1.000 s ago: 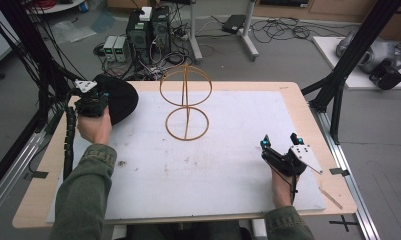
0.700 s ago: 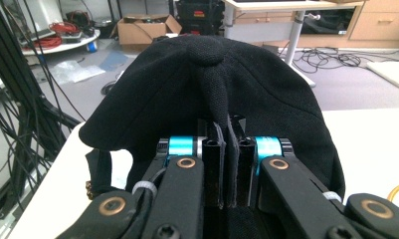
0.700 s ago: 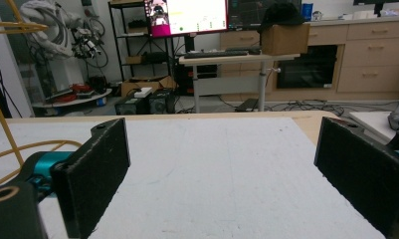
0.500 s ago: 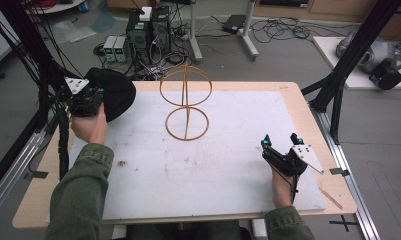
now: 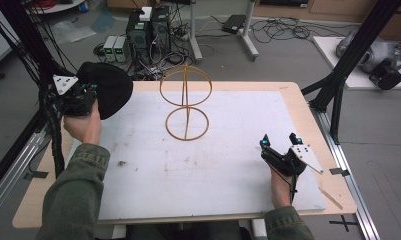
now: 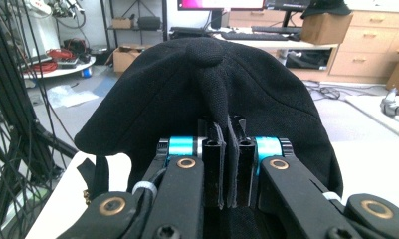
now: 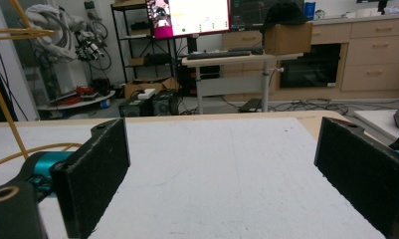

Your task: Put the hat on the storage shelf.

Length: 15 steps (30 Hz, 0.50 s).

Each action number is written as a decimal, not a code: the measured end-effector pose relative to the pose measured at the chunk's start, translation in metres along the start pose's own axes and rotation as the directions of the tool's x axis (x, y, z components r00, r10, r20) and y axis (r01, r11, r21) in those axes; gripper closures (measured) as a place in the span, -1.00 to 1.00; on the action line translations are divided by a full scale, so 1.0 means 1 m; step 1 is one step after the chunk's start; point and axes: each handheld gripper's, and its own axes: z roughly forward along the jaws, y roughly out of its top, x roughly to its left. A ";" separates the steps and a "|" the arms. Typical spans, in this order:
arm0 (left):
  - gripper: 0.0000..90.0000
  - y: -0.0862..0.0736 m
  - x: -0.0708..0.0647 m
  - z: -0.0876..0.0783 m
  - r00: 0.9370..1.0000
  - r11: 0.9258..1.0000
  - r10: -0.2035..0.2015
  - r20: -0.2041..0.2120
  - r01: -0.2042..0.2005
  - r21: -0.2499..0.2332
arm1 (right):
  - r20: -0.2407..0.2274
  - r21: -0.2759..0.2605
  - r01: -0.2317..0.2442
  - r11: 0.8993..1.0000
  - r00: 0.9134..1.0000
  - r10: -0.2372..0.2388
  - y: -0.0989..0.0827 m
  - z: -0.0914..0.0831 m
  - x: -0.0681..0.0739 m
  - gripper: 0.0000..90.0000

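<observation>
- One black cap (image 5: 109, 91) is in play — it hangs off the table's far-left corner, clear of the board, carried by the left gripper (image 5: 83, 95).
- In the left gripper view the two black jaws are pressed together on a fold of the cap's (image 6: 212, 94) cloth, with the crown button just above the pinch and the dome spreading out to both sides.
- One wire stand (image 5: 185, 102) of yellow-tan hoops sits upright on the far middle of the white board (image 5: 228, 165): one ring flat on the board, a post, and a rounded frame on top.
- Two grippers, two hands; both sleeves are olive green.
- Left hand (image 5: 83, 125): raised at the table's left edge, forearm angled up from the bottom, gripper pointing away toward the cap.
- Right gripper (image 5: 279, 141): low over the board's near-right area, held from behind by the right hand (image 5: 280, 182), jaws spread wide with nothing between them — the right gripper view shows bare board between the two pads (image 7: 95, 174).
- No readable writing or brand on the cap, stand or grippers; a screen far off in the room is too small to read.
</observation>
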 end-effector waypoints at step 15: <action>0.93 0.025 -0.024 -0.015 0.995 0.995 0.038 0.093 -0.029 -0.098 | 0.003 -0.003 -0.002 1.000 1.000 0.002 0.000 0.000 -0.002 -0.86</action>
